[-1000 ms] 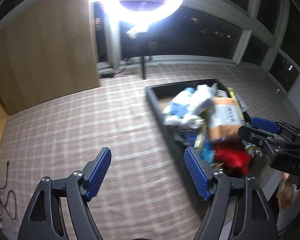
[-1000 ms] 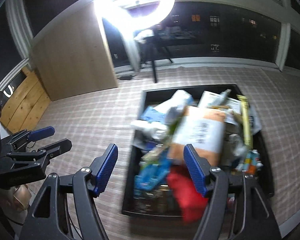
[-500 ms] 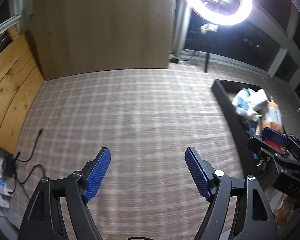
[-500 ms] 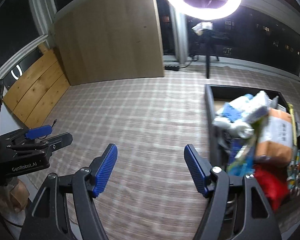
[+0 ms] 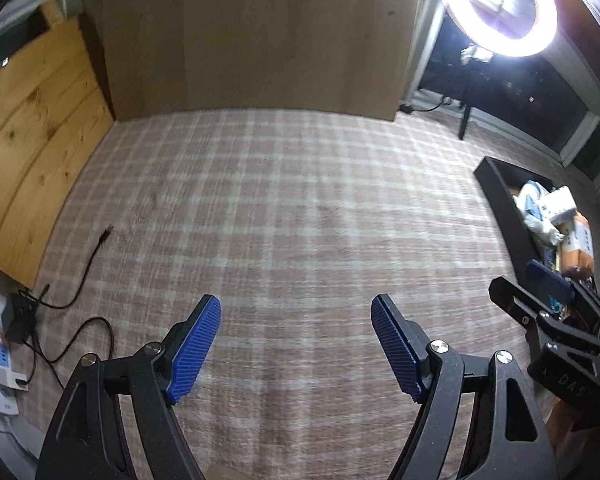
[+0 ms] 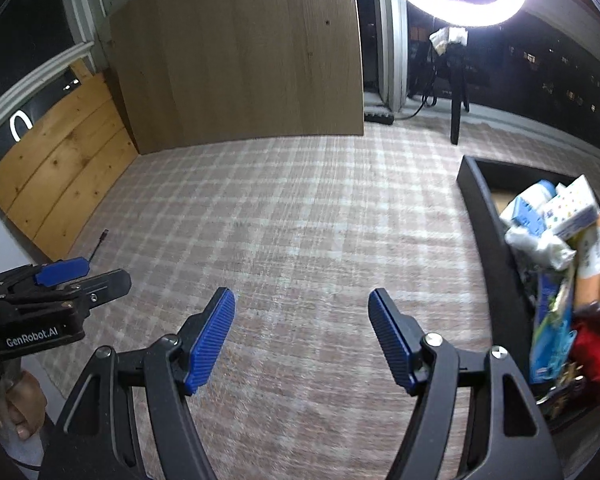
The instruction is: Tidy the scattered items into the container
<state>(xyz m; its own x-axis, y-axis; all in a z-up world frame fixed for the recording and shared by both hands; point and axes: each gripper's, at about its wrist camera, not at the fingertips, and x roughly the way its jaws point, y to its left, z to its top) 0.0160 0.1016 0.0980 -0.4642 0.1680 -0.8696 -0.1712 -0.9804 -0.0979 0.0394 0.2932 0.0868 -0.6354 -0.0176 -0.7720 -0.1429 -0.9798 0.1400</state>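
Closest to me, my left gripper [image 5: 296, 344] hangs over the plaid carpet [image 5: 284, 216] with its blue-padded fingers spread wide and nothing between them. My right gripper [image 6: 302, 334] is the same: fingers wide apart, nothing pinched, bare carpet under the gap. Each camera catches the other tool at its edge, the right one at the right border of the left view and the left one at the left border of the right view, so the two sit side by side, apart from each other.

At the near left, by the wall, I see a white power strip [image 5: 0, 368] with a black cable [image 5: 80, 292] trailing across the carpet, its loose plug end lying on the weave.

To my right stands the black container [image 6: 486, 236], its long wall just beside the right gripper's side. It is piled high with the scattered items [image 6: 552, 240]: white and blue packets, an orange bag, something red near the closest end. The near corner is blurred and I cannot make out the small things there.

Farther on, pine boards [image 5: 24, 128] line the left wall and a large wooden panel [image 6: 240, 56] leans upright at the carpet's far edge. Beyond it a ring light [image 5: 498, 4] glares on its stand [image 6: 456, 100] before dark windows.
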